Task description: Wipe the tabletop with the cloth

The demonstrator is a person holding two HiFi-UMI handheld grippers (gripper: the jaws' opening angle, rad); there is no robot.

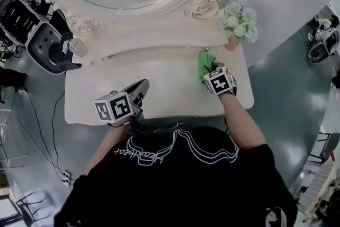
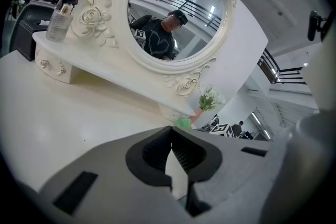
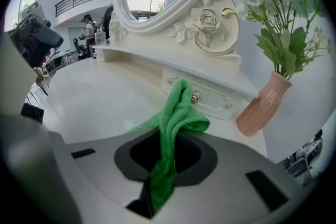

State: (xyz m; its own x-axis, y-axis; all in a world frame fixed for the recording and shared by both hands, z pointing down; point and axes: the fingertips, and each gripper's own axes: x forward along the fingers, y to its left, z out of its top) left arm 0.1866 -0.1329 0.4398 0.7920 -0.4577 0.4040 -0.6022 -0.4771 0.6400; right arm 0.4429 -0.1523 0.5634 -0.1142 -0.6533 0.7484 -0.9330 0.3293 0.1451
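- The right gripper (image 1: 211,72) is squeezed tight on the green cloth (image 3: 176,113). The cloth is at the back of the table (image 1: 159,77), close to its right back corner. It sticks out of the jaws in a lump. I cannot tell if it touches the table top yet.
- Only a thin strip of cloth looks pinched. A hard push on the table could pull it out, and it would get left behind.
- The cloth is bunched up, not flat. It might wipe just a thin stripe and miss a lot of the table.
- The pink vase (image 3: 261,107) stands in the right back corner, near the cloth. It looks tall and easy to tip, so a big swing that way could knock it over.
- A small drawer knob (image 3: 196,97) sits just behind the cloth. The cloth could catch on it.
- The left gripper (image 2: 171,149) is pressed closed with nothing in it. It is near the front edge, left of the middle. A wipe going that way could bump into it.
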